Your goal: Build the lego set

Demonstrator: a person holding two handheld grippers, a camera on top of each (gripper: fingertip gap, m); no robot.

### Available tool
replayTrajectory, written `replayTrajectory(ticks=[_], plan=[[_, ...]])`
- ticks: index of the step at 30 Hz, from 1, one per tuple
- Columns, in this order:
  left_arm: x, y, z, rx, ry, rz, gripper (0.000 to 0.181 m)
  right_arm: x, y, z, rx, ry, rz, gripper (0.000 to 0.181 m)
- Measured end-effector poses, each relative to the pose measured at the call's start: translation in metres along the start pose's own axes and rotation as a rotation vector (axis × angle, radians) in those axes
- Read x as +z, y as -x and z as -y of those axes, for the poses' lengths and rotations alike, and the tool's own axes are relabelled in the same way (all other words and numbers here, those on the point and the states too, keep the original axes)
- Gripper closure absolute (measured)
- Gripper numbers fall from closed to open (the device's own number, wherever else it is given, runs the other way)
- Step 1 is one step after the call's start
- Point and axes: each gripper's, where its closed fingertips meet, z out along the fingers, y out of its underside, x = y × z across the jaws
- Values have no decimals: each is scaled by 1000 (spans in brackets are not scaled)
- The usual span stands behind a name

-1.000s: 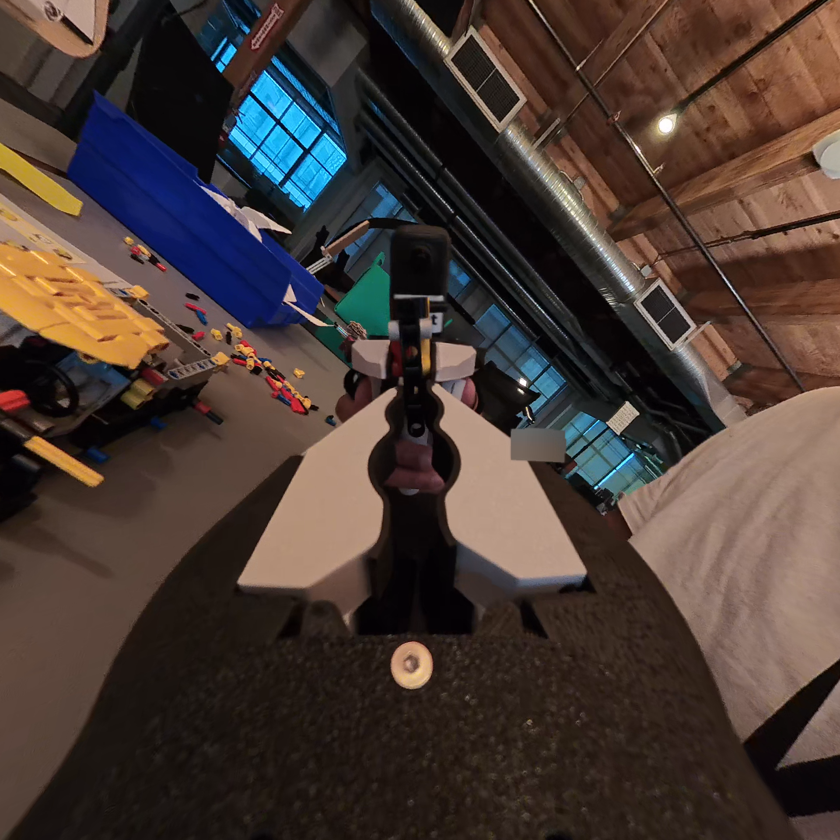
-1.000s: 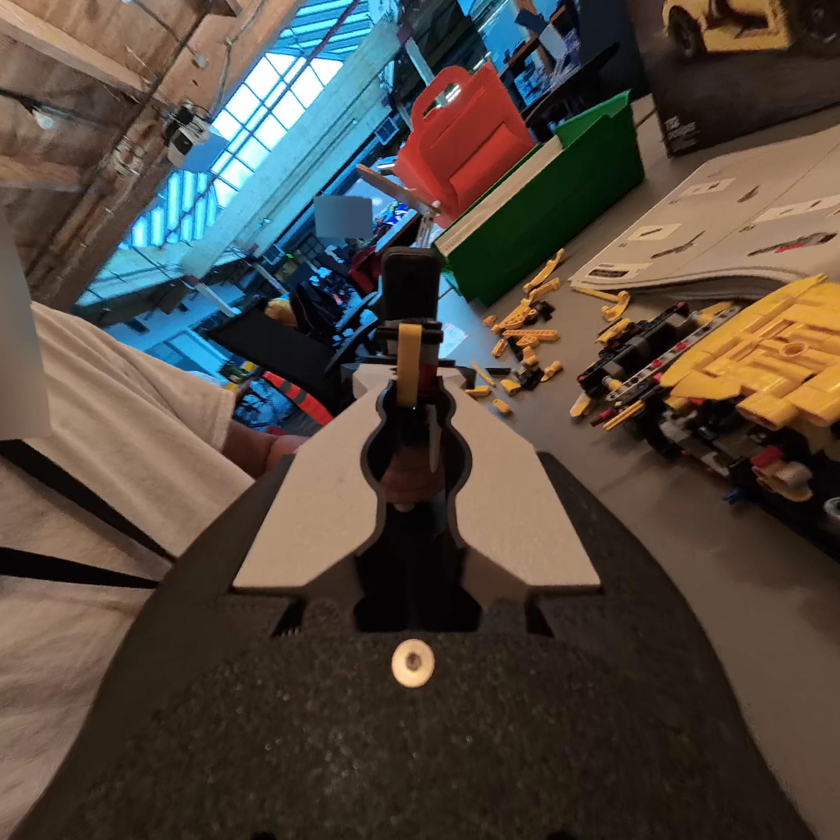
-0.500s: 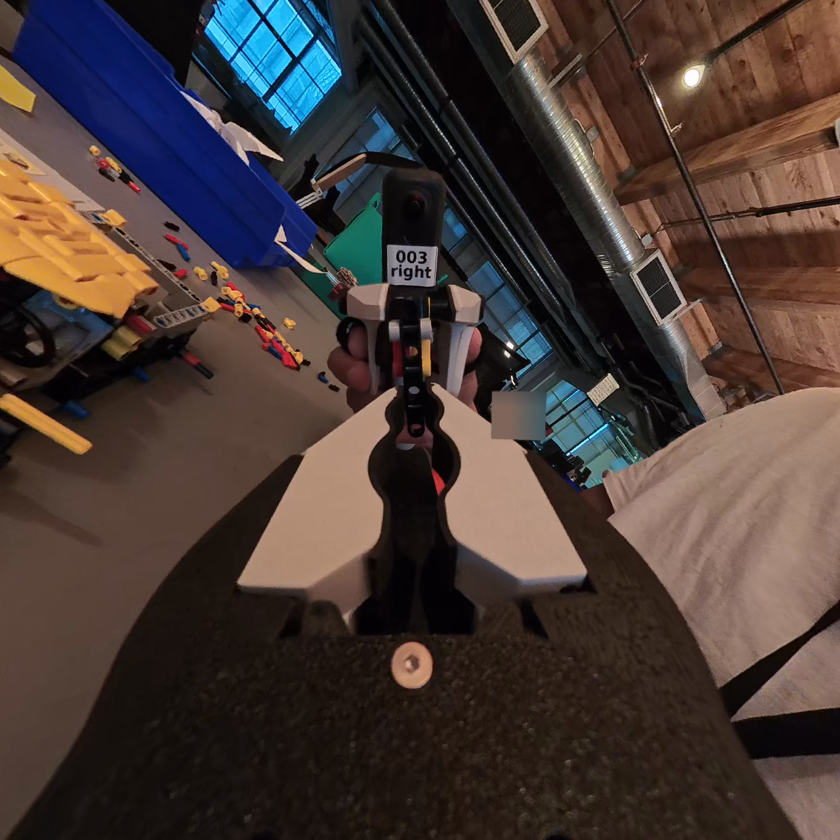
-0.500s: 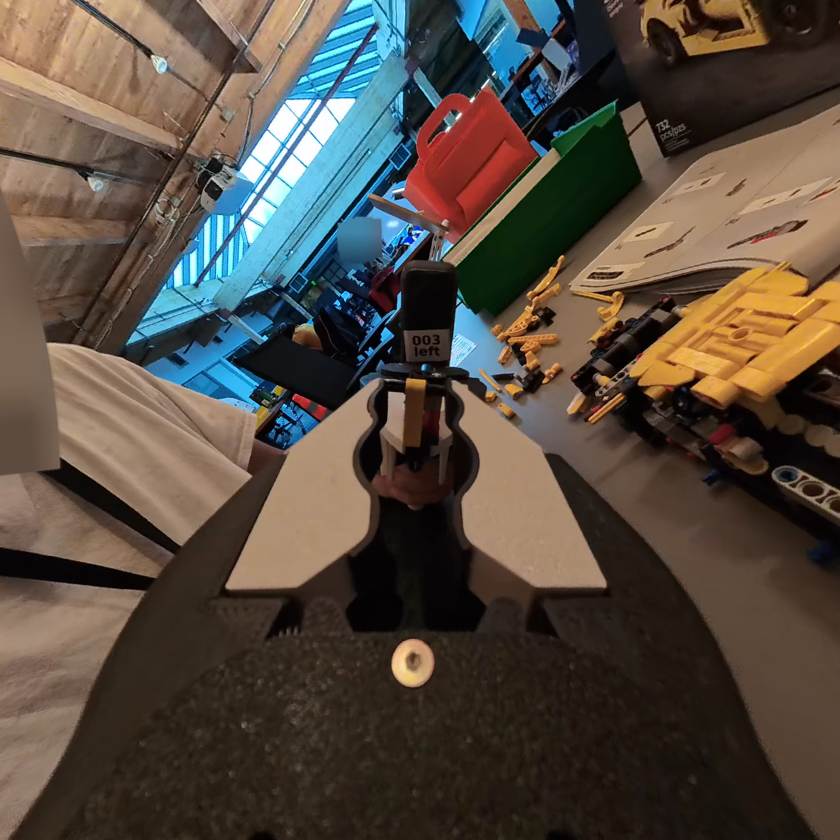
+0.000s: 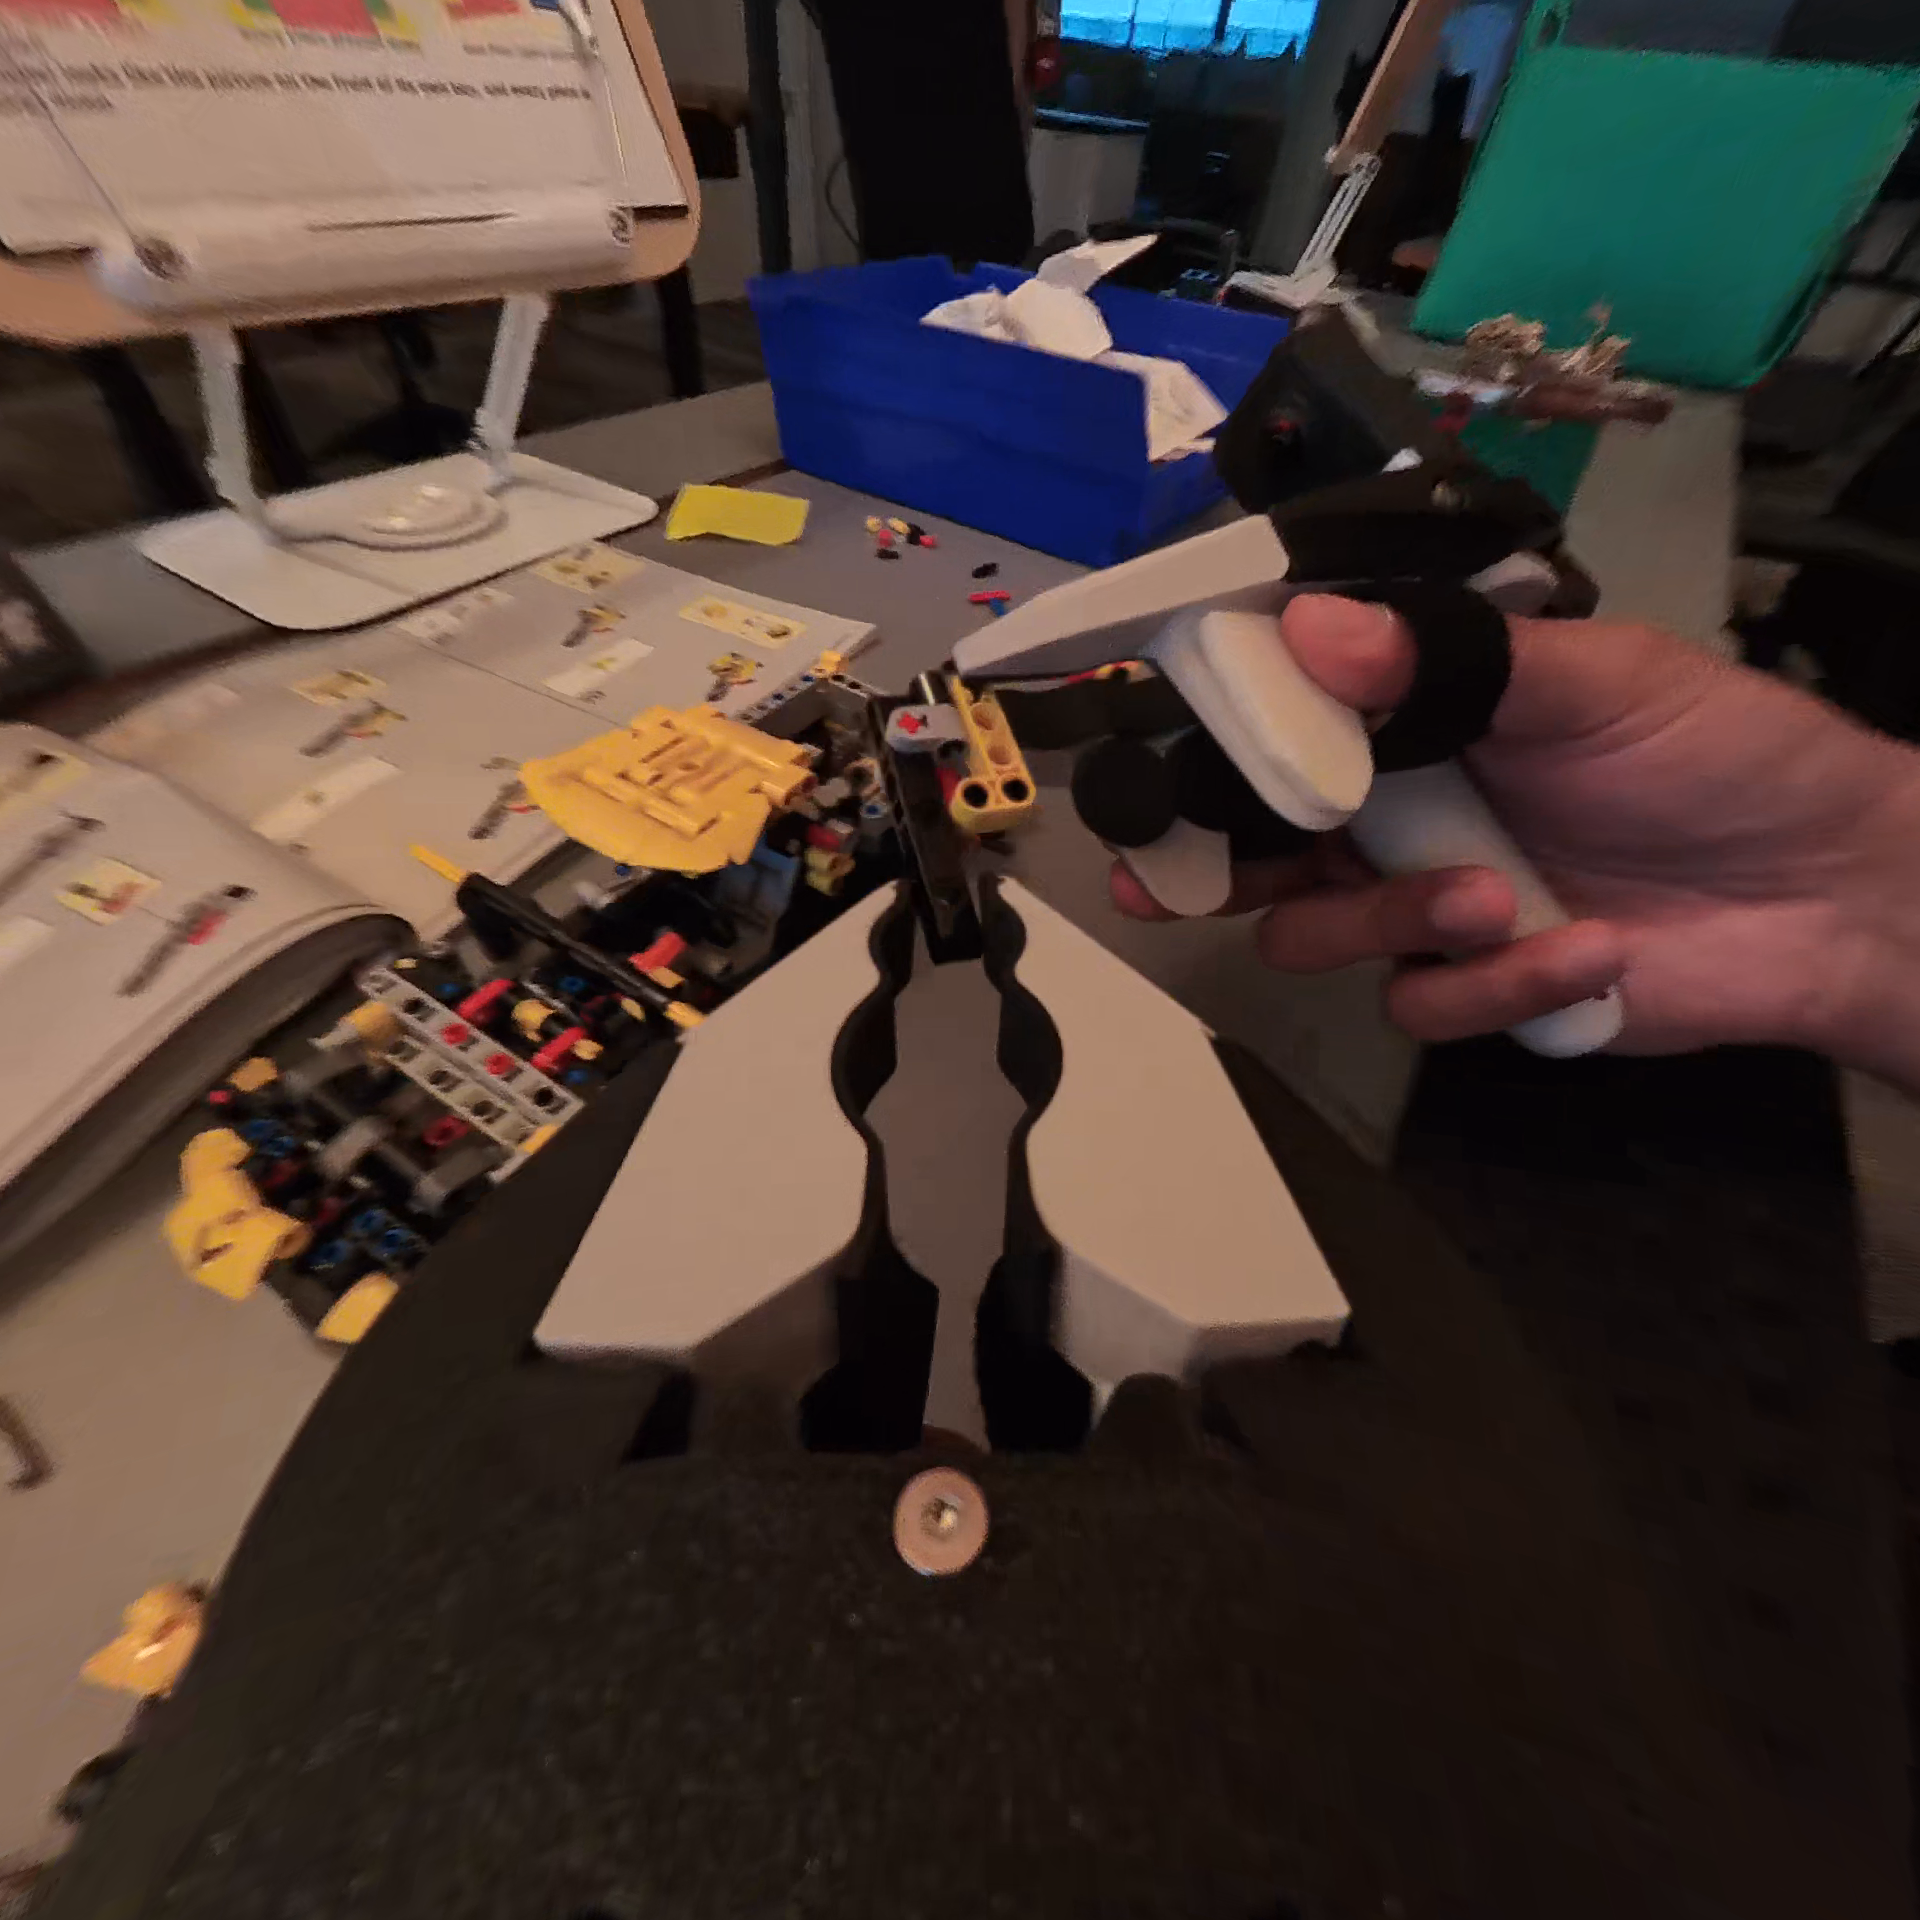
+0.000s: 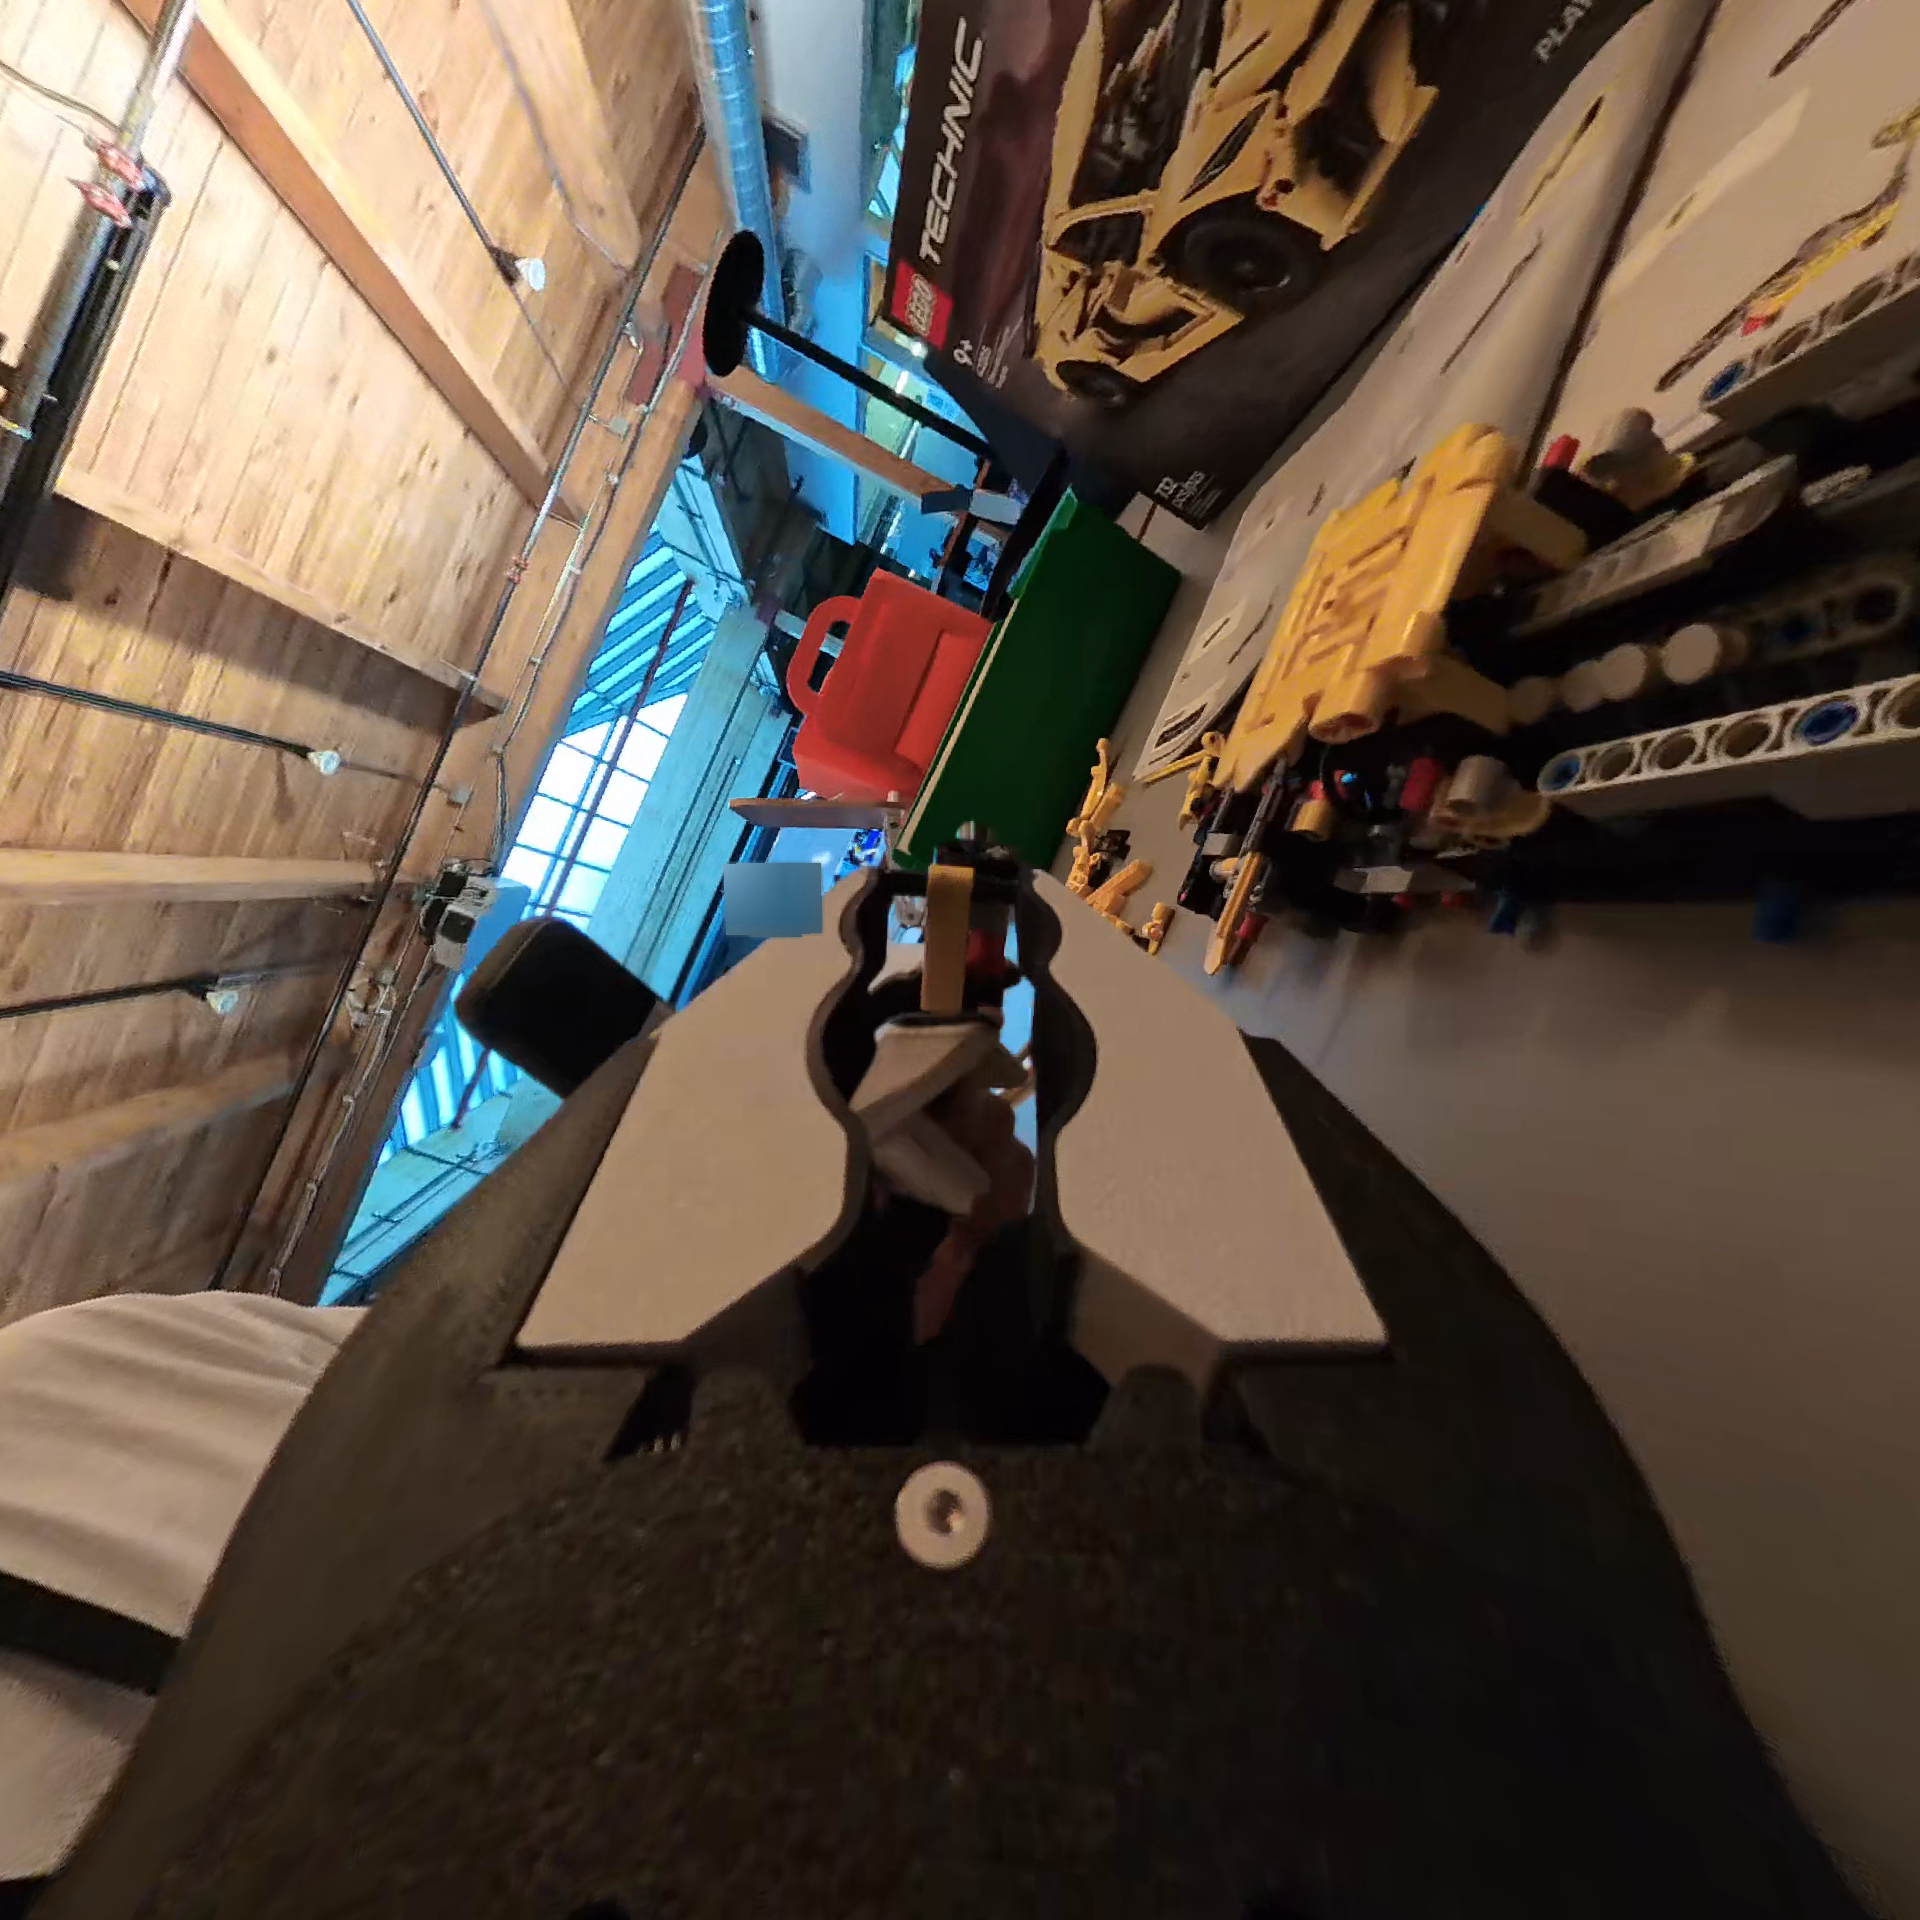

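Two grippers pinch one small lego piece (image 5: 951,790) above half-built car (image 5: 582,935): left gripper (image 5: 948,914) clamps black bar end, right gripper (image 5: 961,681) clamps yellow beam end. Light, rigid, but pin joints likely pop apart; grip beams, not pins.

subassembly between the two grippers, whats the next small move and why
Probably lower the subassembly toward the car on the table. Both the left gripper and the right gripper are shut on it, holding it in the air above the half-built car, so it looks ready for fitting.
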Motion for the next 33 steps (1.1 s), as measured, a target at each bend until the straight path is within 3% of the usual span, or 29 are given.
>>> replayTrajectory(ticks=[3, 5, 9, 12, 17, 20, 23, 28, 33], plan=[[0, 7, -8, 45, 60, 41, 171, 1, -5, -4, -32, 25, -38, 158], [-2, 9, -7, -40, 62, -36, 173, 0, -3, -1, -120, 52, -41, 151], [-8, 24, -18, -302, 160, -207, 174, -23, 2, 54, -376, -17, -102, 136], [-12, 21, -21, -521, 245, -325, 174, -32, 0, 92, -590, -10, -236, 138], [-8, 0, -14, -431, 332, -366, 174, -20, -10, 128, -767, 1, -334, 143], [0, -3, -28, -250, 377, -321, 174, -26, -34, 144, -838, -58, -423, 146], [3, -17, -37, -162, 338, -384, 174, -41, -69, 141, -821, -69, -533, 148], [2, -20, -39, -255, 268, -437, 174, -43, -74, 141, -832, -74, -538, 151], [-3, -9, -22, -540, 172, -561, 174, -31, -75, 141, -880, -28, -524, 155]])
